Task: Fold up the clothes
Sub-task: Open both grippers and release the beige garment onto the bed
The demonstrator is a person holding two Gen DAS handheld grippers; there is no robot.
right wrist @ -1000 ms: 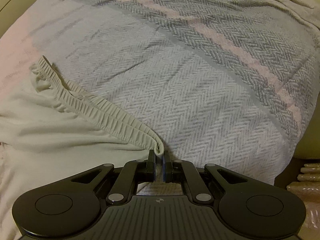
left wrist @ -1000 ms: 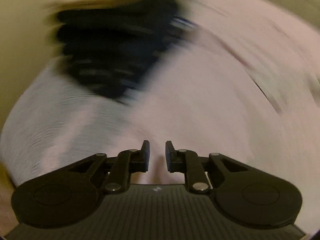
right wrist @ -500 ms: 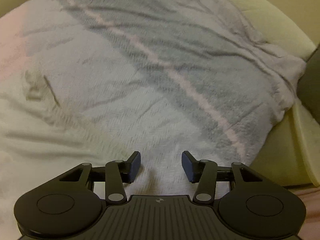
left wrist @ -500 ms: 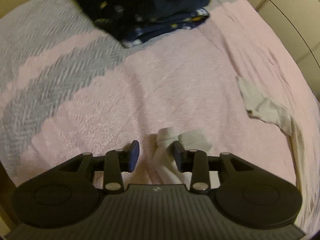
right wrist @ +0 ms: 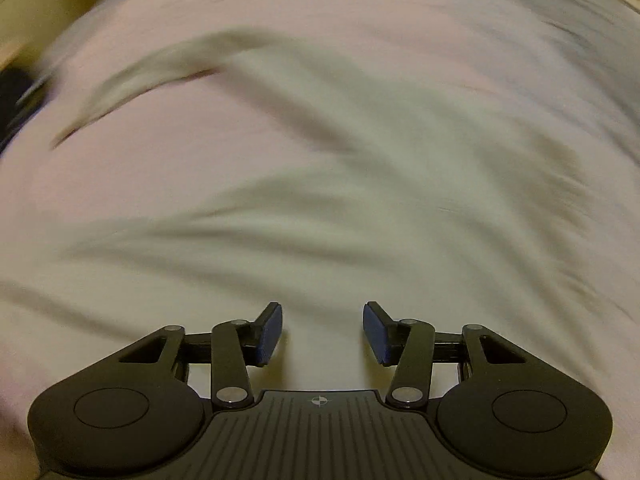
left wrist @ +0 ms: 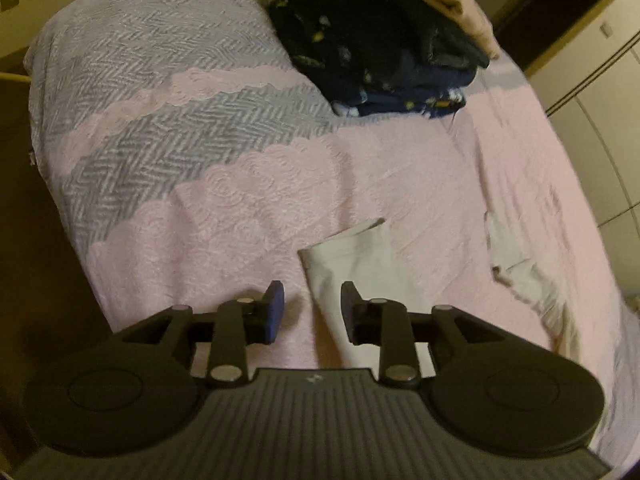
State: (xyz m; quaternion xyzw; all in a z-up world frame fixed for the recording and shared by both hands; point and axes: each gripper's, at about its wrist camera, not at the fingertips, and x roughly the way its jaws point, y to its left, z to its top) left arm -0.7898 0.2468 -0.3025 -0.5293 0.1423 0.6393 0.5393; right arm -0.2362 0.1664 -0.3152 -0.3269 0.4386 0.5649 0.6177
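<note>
Currently we note both tools spread wide, gripping nothing. Left tool hovers above the pale trouser leg, which lies flat on the pink bedspread; dark folded clothes sit beyond it. Right tool hangs over the blurred pale garment.

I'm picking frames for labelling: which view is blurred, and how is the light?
Right wrist view: motion-smeared pale crumpled garment, only the open right gripper sharp. Left wrist view: mostly sharp, dim yellowish light, fisheye-bent pink-and-grey bedspread.
</note>
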